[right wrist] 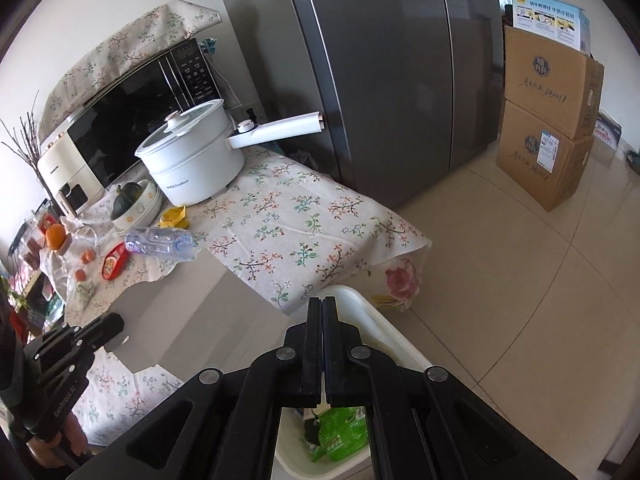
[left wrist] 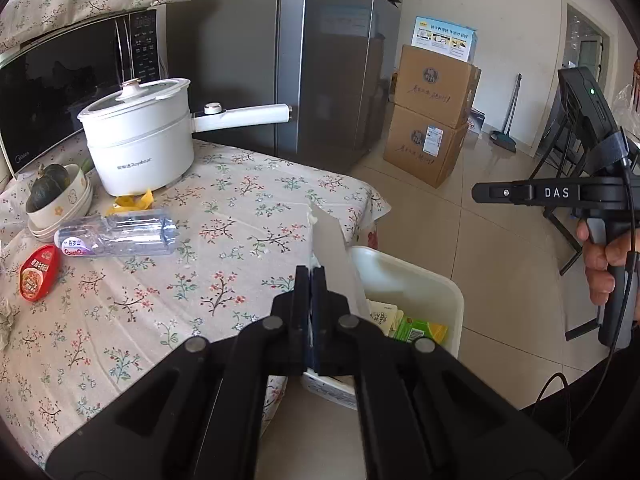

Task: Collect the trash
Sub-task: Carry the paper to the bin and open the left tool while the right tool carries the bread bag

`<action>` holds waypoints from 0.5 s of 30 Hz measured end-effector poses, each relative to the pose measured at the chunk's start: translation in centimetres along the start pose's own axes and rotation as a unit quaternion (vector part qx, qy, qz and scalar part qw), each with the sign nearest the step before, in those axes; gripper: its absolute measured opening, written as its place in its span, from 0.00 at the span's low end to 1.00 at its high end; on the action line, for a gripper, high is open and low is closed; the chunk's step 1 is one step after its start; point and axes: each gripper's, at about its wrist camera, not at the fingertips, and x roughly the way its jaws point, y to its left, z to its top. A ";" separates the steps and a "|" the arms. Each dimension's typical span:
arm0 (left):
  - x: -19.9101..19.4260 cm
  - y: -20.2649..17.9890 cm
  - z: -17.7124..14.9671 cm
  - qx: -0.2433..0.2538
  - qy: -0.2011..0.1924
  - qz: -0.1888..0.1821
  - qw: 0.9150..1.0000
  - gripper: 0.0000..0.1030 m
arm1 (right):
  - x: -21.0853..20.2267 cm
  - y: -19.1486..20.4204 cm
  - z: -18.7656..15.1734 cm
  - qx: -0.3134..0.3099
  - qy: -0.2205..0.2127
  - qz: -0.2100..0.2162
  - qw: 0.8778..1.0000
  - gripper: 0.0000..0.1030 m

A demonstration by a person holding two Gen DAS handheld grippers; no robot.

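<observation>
My left gripper (left wrist: pixel 311 271) is shut on a flat grey-white card sheet (left wrist: pixel 332 248), which sticks up past the fingers at the table's corner, over the near rim of the white bin (left wrist: pixel 416 280). From the right wrist view the same sheet (right wrist: pixel 192 296) looks large, and the left gripper (right wrist: pixel 114 324) holds it by one edge. My right gripper (right wrist: pixel 323 300) is shut with nothing in it and hangs over the bin (right wrist: pixel 360 308). It also shows at the right (left wrist: pixel 476 193), held by a hand (left wrist: pixel 600 260). A green packet (right wrist: pixel 340 428) lies in the bin.
On the floral tablecloth (left wrist: pixel 240 200) lie a clear plastic bottle (left wrist: pixel 116 236), a red packet (left wrist: pixel 38 272) and a yellow wrapper (left wrist: pixel 134 202). Behind them stand a white pot (left wrist: pixel 140 136), a bowl holding a squash (left wrist: pixel 56 196) and a microwave (left wrist: pixel 60 92). Cardboard boxes (left wrist: pixel 432 120) stand by the fridge (left wrist: pixel 332 60).
</observation>
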 end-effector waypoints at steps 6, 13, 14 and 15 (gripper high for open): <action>2.3 -1.7 -1.0 0.015 0.027 -0.013 0.999 0.01 | 0.8 -0.6 -0.6 0.001 0.020 -0.010 1.000 0.01; 4.0 -3.1 -1.7 0.052 0.059 -0.003 0.997 0.40 | 1.1 -1.0 -0.9 0.005 0.031 -0.019 0.999 0.04; 4.1 -3.1 -1.8 0.056 0.061 0.013 0.996 0.70 | 1.2 -1.1 -1.0 0.008 0.034 -0.022 0.999 0.09; 3.9 -3.1 -1.9 0.059 0.054 0.029 0.996 0.81 | 1.3 -1.2 -1.0 0.011 0.037 -0.025 0.999 0.13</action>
